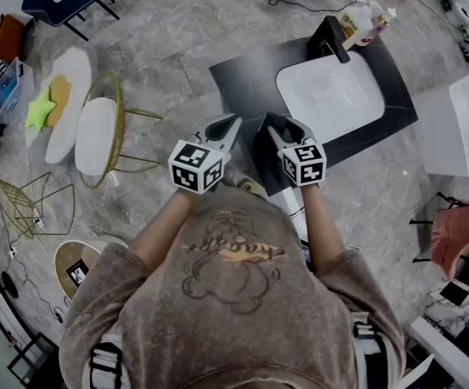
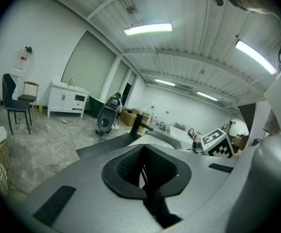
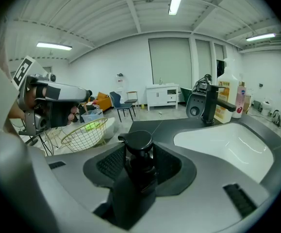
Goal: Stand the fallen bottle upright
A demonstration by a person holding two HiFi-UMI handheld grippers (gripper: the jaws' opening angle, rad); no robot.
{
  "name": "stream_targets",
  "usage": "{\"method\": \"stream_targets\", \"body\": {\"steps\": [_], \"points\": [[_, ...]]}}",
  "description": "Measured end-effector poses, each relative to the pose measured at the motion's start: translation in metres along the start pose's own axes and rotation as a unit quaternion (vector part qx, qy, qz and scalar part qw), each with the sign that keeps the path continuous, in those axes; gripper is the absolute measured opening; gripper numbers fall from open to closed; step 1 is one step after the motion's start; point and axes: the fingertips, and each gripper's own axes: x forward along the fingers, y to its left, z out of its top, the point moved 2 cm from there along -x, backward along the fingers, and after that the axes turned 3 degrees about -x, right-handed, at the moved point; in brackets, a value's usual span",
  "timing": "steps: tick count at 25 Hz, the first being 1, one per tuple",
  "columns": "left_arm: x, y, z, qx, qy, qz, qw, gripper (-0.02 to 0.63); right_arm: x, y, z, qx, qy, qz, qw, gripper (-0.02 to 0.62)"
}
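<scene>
Head view looks down on a dark counter with a white sink set into it and a black tap at the sink's far edge. The person stands at the near corner of the counter with both arms stretched forward.

The right gripper is over that near corner, in front of the sink. In the right gripper view its jaws are pinching a black pump bottle just below the pump head, with the ribbed pads against either side of the neck. The head points up and the body runs down under the jaws, so the bottle looks upright or close to it. In the head view it shows only as a dark shape beside this gripper.

The left gripper is held just beside the right one, off the counter's edge. Its jaws are drawn together to a thin slit with nothing between them, and it touches nothing.

As I judge it, the task is well along: the bottle is gripped and seems turned head-up. No view shows whether its base rests on the counter. What is left is to seat the base flat, open the jaws and see that the bottle stands alone.
</scene>
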Motion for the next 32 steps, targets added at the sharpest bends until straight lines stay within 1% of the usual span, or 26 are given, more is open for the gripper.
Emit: {"method": "stream_targets", "body": {"steps": [7,11,17,23,27,32], "points": [[0.001,-0.001,-0.002,-0.002,0.004,-0.01,0.9999,0.018,-0.007,0.001,0.0,0.024,-0.011,0.004,1.0,0.182],[0.006,-0.007,-0.002,0.003,0.008,-0.023,0.9997,0.018,-0.019,-0.002,0.007,0.043,-0.031,-0.002,0.999,0.193],[0.016,-0.016,0.003,0.012,0.013,-0.046,0.9988,0.017,-0.047,-0.013,0.025,0.069,-0.074,-0.024,0.995,0.193],[0.021,-0.024,0.012,0.017,0.008,-0.064,0.9978,0.018,-0.084,-0.021,0.037,0.095,-0.114,-0.05,0.988,0.193],[0.023,-0.026,0.02,0.028,0.001,-0.067,0.9974,0.018,-0.106,-0.025,0.039,0.104,-0.134,-0.067,0.983,0.19],[0.024,-0.026,0.021,0.047,0.0,-0.066,0.9967,0.018,-0.127,-0.021,0.038,0.1,-0.145,-0.084,0.981,0.183]]}}
